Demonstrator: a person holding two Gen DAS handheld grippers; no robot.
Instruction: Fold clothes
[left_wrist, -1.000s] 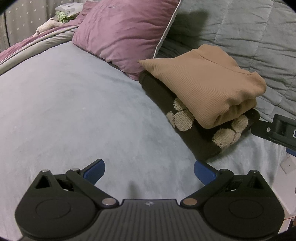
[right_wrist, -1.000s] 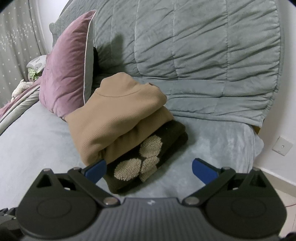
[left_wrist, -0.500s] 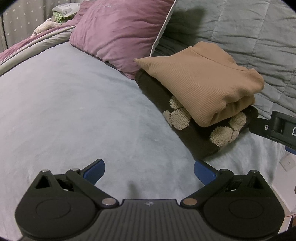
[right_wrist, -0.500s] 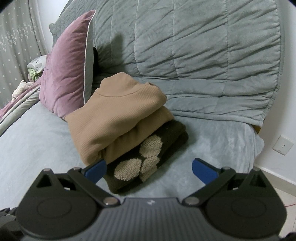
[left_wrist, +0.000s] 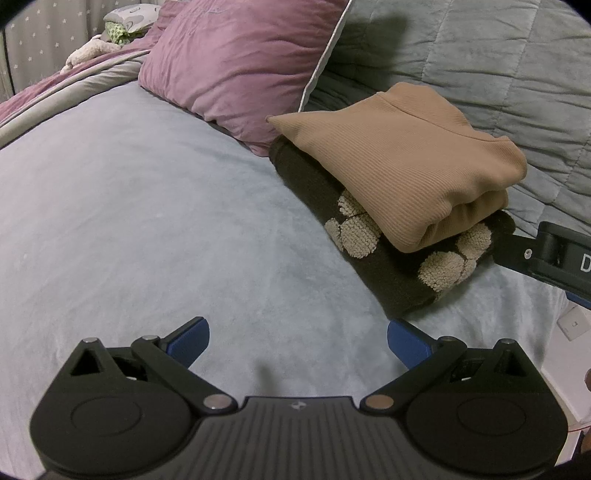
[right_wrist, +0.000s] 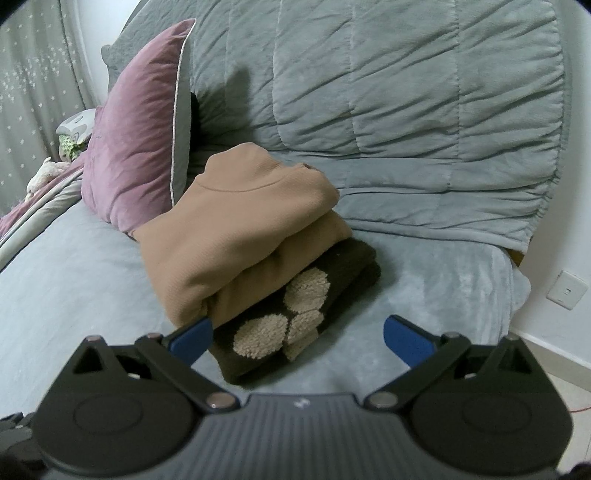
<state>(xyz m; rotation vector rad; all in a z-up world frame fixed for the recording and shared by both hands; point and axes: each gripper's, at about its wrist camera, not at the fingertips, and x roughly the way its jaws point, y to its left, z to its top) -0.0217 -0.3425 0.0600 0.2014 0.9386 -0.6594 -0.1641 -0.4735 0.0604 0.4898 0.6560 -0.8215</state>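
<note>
My left tongs (left_wrist: 298, 334) are spread wide and hold nothing; under them is only the grey-blue bed cover (left_wrist: 129, 221). My right tongs (right_wrist: 298, 334) are spread wide too and hold nothing. Their left blue tip is just in front of the near corner of the stack of folded clothes; I cannot tell if it touches the cloth.

The stack lies on the bed cover. Its lower piece is a dark sweater (right_wrist: 332, 291) with beige fluffy spots. On top of the dark sweater rests a folded tan sweater (right_wrist: 236, 236), with the collar on the far side. Behind the stack, to its left, a purple pillow (right_wrist: 136, 136) leans upright, close to the tan sweater. Directly behind the stack a grey quilted blanket (right_wrist: 406, 110) rises. To the right of the stack, on the white wall, is a wall socket (right_wrist: 567, 290).
</note>
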